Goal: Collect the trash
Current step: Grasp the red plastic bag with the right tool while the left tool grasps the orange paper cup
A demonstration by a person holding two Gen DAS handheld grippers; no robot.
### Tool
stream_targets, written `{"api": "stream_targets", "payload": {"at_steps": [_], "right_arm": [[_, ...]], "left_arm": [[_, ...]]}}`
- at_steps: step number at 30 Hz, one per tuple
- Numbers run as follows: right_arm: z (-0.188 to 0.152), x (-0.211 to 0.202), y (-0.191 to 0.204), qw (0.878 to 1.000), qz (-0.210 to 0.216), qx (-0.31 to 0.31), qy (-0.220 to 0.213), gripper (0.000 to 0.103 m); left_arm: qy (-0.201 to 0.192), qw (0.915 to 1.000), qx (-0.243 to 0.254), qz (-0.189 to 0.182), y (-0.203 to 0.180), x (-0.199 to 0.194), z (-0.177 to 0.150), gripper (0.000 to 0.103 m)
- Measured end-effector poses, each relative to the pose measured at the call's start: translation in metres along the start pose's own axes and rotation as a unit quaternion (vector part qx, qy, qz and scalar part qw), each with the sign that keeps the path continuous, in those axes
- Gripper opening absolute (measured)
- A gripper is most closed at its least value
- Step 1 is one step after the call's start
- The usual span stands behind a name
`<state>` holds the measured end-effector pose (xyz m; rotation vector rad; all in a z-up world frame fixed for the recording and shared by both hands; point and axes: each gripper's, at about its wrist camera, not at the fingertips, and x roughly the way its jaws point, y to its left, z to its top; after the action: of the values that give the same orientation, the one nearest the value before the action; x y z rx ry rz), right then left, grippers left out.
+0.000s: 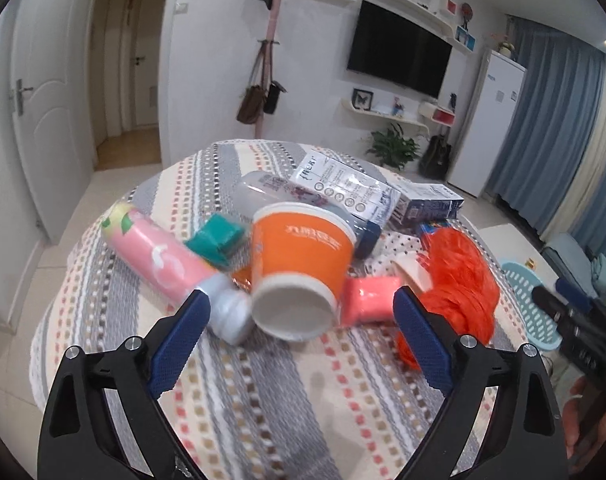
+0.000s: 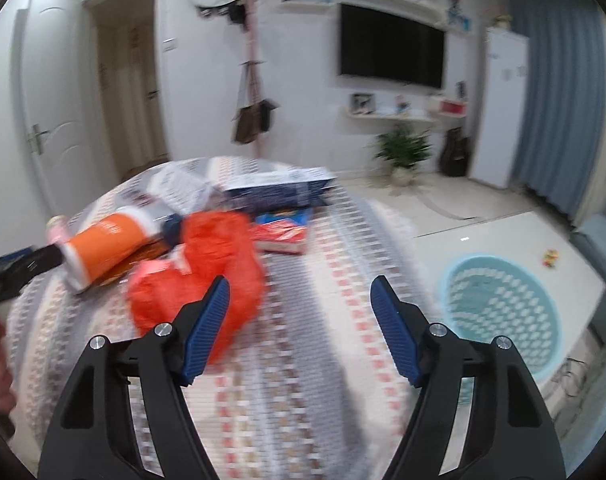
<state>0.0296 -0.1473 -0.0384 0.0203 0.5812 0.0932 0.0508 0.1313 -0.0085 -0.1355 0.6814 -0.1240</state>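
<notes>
Trash lies piled on a round table with a striped cloth. An orange paper cup lies on its side, base toward me. My left gripper is open, its blue fingers on either side of the cup's base, not touching it. Next to the cup lie a pink bottle, a teal wrapper, a pink packet and a crumpled orange-red plastic bag. My right gripper is open and empty above the cloth, just right of the bag. The cup also shows in the right wrist view.
A light blue perforated basket stands on the floor right of the table. Boxes and packets lie at the table's far side, with a red box. The right gripper shows at the left wrist view's right edge.
</notes>
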Motion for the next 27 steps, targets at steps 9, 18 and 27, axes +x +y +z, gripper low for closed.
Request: {"api": "stream_targets", "payload": {"at_steps": [9,18,27], "right_arm": [[-0.001,0.042,0.033,0.996,0.067,0.003,0.065,0.076],[-0.006,0.073,0.04,0.987,0.104,0.037,0.115,0.076],[-0.011,0.065,0.044,0.988,0.103,0.02,0.112,0.038]], "left_arm": [[0.085,0.9963,0.006,-0.007,0.014,0.053,0.027,0.087],[0.12,0.9927,0.005,-0.017,0.007,0.074,0.023,0.067],[0.076,0.9969,-0.016,-0.016,0.004,0.054,0.014,0.066]]}}
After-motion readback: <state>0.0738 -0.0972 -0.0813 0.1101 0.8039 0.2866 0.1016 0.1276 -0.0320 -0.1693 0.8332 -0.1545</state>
